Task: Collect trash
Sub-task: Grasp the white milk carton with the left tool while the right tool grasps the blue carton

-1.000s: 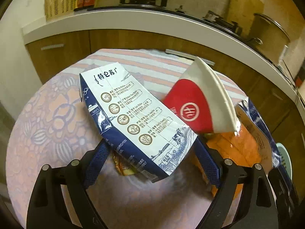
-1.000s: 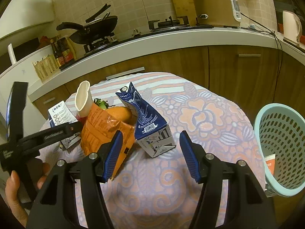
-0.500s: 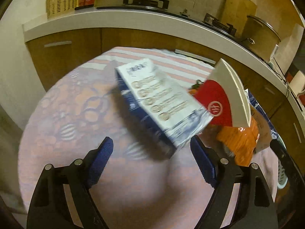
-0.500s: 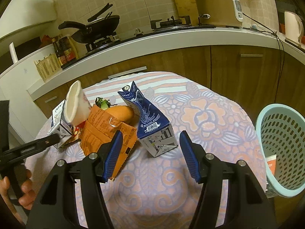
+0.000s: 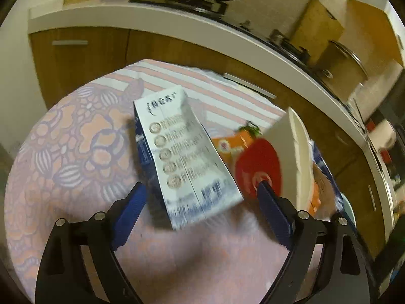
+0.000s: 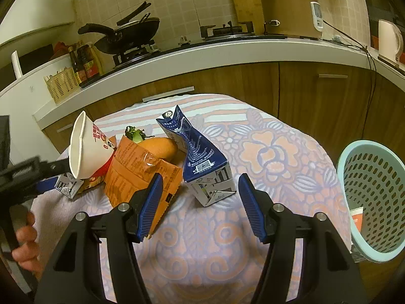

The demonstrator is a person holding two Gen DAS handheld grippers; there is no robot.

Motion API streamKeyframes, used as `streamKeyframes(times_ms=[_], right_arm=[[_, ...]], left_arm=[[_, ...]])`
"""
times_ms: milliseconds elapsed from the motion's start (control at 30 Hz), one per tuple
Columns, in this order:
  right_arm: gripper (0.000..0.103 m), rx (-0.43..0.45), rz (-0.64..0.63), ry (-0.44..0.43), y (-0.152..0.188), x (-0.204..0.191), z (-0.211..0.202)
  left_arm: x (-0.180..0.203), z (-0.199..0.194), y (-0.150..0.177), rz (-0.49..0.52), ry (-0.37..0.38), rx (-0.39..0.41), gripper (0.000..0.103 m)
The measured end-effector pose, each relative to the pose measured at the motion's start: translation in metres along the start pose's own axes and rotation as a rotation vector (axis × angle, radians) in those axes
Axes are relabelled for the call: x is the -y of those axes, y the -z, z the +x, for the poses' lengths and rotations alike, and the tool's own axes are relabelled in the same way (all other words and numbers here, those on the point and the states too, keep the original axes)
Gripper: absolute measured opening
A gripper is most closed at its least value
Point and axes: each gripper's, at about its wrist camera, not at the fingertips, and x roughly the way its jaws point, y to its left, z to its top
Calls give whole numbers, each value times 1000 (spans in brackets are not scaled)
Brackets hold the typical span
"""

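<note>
A white and blue milk carton lies tilted on the round table, its near end between the fingers of my left gripper, which is open. A red and white paper bowl lies on its side by the right finger. In the right wrist view the bowl leans on an orange snack bag, with a bread roll and greens behind. A dark blue milk carton stands crushed just beyond my right gripper, open and empty. A pale blue trash basket stands at the right.
The table has a floral cloth. Behind it runs a kitchen counter with wooden cabinets, a wok, a rice cooker and a kettle. The basket holds a piece of orange and white packaging.
My left gripper has drawn back and then closed in on the white carton again, which now sits between its fingers. My right gripper has barely moved.
</note>
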Motion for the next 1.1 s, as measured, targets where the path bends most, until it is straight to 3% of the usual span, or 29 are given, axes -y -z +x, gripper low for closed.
streamKeyframes(times_ms=[100, 167, 500, 867, 933, 1000, 1100], right_arm=[[58, 0, -13, -8, 0, -2, -1], [58, 0, -17, -18, -1, -3, -3], [58, -11, -64, -14, -28, -1, -6], [58, -152, -160, -4, -52, -18, 49], [54, -195, -182, 6, -54, -23, 63], [32, -221, -197, 13, -54, -26, 70], [26, -228, -222, 44, -52, -29, 72]], left_arm=[[-8, 11, -6, -50, 4, -25, 84], [-11, 16, -8, -61, 6, -29, 70], [-27, 0, -10, -49, 25, 25, 62], [-40, -36, -9, -21, 43, 99, 59], [-42, -38, -9, -17, 46, 99, 59], [-43, -38, -8, -11, 47, 91, 59], [-43, -34, -4, 36, 37, 35, 59]])
